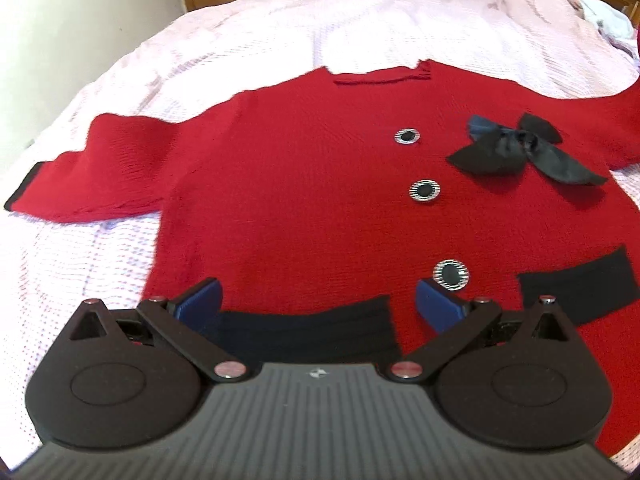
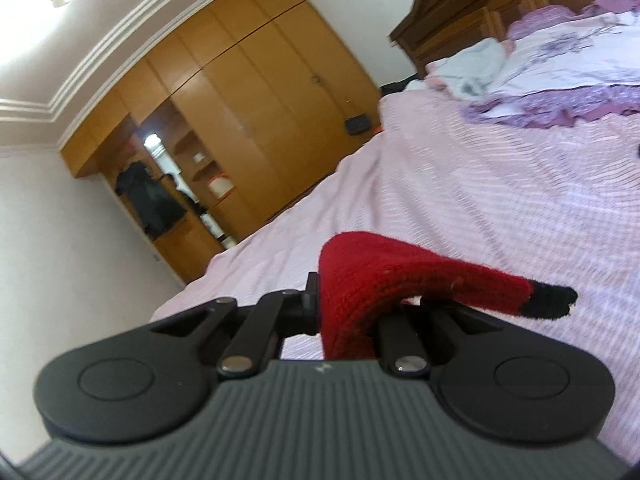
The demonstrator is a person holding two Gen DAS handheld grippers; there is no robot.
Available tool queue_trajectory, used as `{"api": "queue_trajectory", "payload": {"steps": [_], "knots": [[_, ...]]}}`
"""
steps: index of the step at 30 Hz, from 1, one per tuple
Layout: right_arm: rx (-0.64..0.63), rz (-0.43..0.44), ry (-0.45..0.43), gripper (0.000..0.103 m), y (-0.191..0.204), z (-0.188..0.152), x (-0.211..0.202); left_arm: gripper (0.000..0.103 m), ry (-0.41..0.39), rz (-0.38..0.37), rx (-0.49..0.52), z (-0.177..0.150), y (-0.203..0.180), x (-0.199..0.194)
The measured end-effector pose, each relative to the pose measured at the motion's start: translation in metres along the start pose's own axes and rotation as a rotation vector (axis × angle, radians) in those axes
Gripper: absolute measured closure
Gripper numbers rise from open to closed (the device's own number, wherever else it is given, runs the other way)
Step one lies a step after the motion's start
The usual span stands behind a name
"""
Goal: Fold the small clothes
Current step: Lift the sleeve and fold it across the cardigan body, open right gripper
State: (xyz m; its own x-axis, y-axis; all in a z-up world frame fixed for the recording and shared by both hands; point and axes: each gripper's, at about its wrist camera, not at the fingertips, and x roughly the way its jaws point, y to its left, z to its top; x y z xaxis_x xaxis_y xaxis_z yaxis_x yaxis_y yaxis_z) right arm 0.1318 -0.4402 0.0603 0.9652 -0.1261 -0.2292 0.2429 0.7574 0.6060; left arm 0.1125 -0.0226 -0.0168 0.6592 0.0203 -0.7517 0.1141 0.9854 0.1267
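A small red knit cardigan [image 1: 304, 184] lies flat on the bed, front up, with three round buttons [image 1: 424, 191], a black bow [image 1: 520, 148], black pockets [image 1: 576, 284] and a black-cuffed left sleeve [image 1: 100, 168] spread out. My left gripper [image 1: 318, 300] is open, hovering over the bottom hem above a black pocket [image 1: 304, 332]. My right gripper [image 2: 352, 312] is shut on the red right sleeve [image 2: 384, 280], held up off the bed, its black cuff [image 2: 552, 304] hanging to the right. The fingers are hidden by the fabric.
The bed has a pink textured cover [image 1: 280, 32]. Crumpled pale clothes [image 1: 592, 12] and purple bedding [image 2: 560, 80] lie at the head end by a wooden headboard [image 2: 460, 20]. A wooden wardrobe [image 2: 248, 112] stands past the bed's far edge.
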Motion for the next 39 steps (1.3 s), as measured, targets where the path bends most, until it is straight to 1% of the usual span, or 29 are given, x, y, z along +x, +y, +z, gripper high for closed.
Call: {"api": "queue_trajectory", "payload": {"steps": [6,12,15,21,24,26,31,34,39], "knots": [[-0.025,0.05,0.036,0.093,0.039,-0.022,0.001,0.0,0.014,0.027,-0.052,-0.007,0.027,0.0],[-0.011,0.09,0.074,0.093,0.075,-0.046,0.013,0.0,0.022,0.046,-0.097,-0.013,0.052,0.0],[0.011,0.114,0.107,0.093,0.091,-0.065,0.021,0.0,0.021,0.051,-0.121,-0.016,0.064,0.0],[-0.039,0.177,0.167,0.093,0.141,-0.108,0.037,0.0,0.029,0.058,-0.149,-0.023,0.084,0.0],[-0.043,0.192,0.226,0.093,0.157,-0.131,0.047,0.0,0.033,0.053,-0.163,-0.027,0.093,0.001],[-0.047,0.19,0.285,0.092,0.165,-0.15,0.056,0.0,0.037,0.047,-0.179,-0.029,0.098,0.002],[-0.12,0.166,0.449,0.091,0.179,-0.202,0.074,0.0,0.05,0.019,-0.206,-0.031,0.106,0.007],[-0.138,0.159,0.504,0.09,0.181,-0.223,0.077,0.0,0.051,0.016,-0.205,-0.033,0.106,0.01],[-0.132,0.135,0.552,0.09,0.179,-0.238,0.079,0.0,0.053,0.005,-0.214,-0.035,0.107,0.013]]}}
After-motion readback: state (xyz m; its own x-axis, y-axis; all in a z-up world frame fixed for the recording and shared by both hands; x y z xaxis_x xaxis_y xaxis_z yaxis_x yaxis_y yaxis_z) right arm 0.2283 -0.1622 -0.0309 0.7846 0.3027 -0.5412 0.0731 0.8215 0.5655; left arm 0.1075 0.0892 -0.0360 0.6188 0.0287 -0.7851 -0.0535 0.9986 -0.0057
